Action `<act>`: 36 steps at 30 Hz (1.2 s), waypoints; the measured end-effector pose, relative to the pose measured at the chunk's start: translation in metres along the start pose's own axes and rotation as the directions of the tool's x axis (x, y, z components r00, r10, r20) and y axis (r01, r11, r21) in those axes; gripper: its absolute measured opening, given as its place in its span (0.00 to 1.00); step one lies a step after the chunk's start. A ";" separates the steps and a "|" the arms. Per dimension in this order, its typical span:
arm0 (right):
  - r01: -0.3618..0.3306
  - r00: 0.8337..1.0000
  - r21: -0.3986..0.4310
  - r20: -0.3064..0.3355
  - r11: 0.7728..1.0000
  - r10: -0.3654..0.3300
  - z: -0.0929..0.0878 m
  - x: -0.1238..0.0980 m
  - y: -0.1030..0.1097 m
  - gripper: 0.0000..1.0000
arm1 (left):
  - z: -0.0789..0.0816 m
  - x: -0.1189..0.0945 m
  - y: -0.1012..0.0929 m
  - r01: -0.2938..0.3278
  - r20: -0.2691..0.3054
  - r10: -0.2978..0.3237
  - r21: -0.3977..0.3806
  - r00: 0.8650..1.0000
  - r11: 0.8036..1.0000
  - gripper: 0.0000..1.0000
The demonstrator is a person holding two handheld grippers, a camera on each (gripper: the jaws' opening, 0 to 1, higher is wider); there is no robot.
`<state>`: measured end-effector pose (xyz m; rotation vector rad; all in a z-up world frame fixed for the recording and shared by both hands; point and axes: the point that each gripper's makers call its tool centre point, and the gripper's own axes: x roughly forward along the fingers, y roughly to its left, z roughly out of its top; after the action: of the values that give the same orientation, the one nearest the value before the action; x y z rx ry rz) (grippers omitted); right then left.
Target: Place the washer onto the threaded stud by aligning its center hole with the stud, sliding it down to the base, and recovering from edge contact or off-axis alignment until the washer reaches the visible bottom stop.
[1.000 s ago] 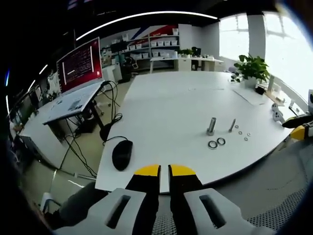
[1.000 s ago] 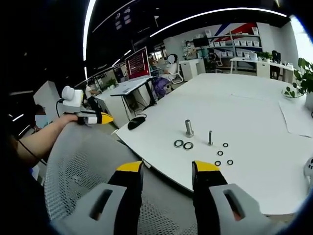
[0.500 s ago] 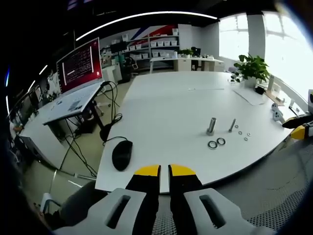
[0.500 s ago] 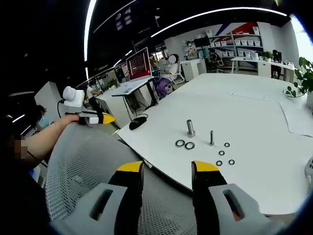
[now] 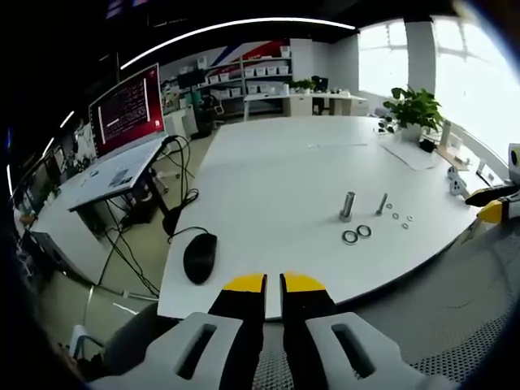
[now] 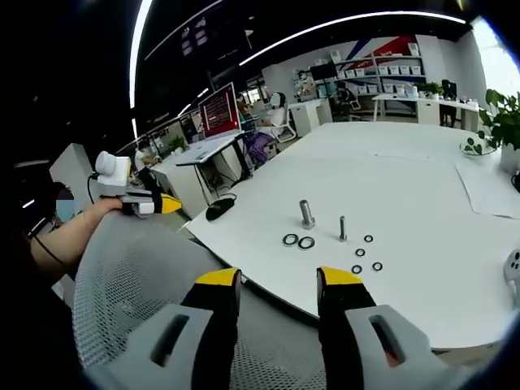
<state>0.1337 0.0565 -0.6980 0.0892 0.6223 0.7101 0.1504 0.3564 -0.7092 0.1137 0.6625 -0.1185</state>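
White worktop (image 6: 422,187) carries an upright thin threaded metal stud (image 6: 342,228), axis vertical, flat steel washers (image 6: 298,241) beside it. Left hand-held gripper (image 5: 273,283) pressed together; right hand-held gripper (image 6: 278,279) spread.

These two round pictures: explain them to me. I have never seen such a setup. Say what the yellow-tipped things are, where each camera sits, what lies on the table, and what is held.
A person holds a two-jaw tool in each hand, with a fisheye camera riding on each. In the left gripper view, the left gripper has its jaws nearly together, holding nothing. In the right gripper view, the right gripper has its jaws apart, also holding nothing. On the white table stand a thick stud and a thin stud, with two larger washers and several small washers lying beside them. A black mouse sits near the table's edge.
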 end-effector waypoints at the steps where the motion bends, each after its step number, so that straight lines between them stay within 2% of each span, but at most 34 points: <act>1: 0.003 1.000 0.004 -0.010 1.000 -0.003 -0.002 0.000 -0.001 0.40 | 0.000 0.000 -0.001 0.005 -0.003 -0.005 0.006 1.000 1.000 0.04; 5: -0.005 1.000 0.009 0.003 1.000 0.005 0.000 0.000 0.000 0.39 | -0.003 0.000 -0.003 0.019 -0.024 -0.018 0.027 1.000 0.999 0.04; 10: -0.002 1.000 0.012 -0.009 1.000 0.002 -0.002 0.000 0.000 0.39 | -0.009 0.001 -0.009 0.065 -0.063 -0.061 0.059 0.996 0.996 0.05; 16: -0.014 1.000 0.019 -0.027 1.000 0.015 -0.006 0.001 0.000 0.39 | -0.007 0.002 -0.014 0.129 -0.061 -0.127 0.029 0.990 0.991 0.04; 19: -0.014 0.999 0.018 -0.034 1.000 0.014 -0.007 0.001 0.000 0.39 | -0.006 0.004 -0.014 0.147 -0.054 -0.145 0.047 0.988 0.988 0.04; 23: -0.010 1.000 0.025 -0.024 1.000 0.011 -0.006 0.001 0.000 0.39 | -0.003 0.005 -0.008 0.147 -0.031 -0.147 0.014 0.989 0.989 0.04; 26: -0.009 0.999 0.027 -0.049 1.000 0.010 -0.009 0.002 0.000 0.39 | -0.002 0.005 -0.009 0.140 -0.026 -0.140 0.032 0.990 0.990 0.04; 29: -0.029 0.996 0.006 -0.083 1.000 0.030 -0.012 0.004 0.004 0.39 | -0.002 0.005 -0.007 0.135 -0.023 -0.135 0.023 0.991 0.991 0.04; 32: -0.020 0.992 0.009 -0.121 1.000 0.021 -0.017 0.004 0.003 0.38 | -0.003 0.006 -0.006 0.128 -0.030 -0.128 0.020 0.991 0.992 0.04; 36: -0.059 0.987 0.016 -0.150 0.998 0.061 -0.021 0.006 0.008 0.39 | -0.005 0.007 -0.005 0.121 -0.044 -0.120 0.019 0.992 0.993 0.04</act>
<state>0.1208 0.0633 -0.7156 0.0660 0.7708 0.7767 0.1520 0.3517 -0.7177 0.0977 0.7112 -0.2399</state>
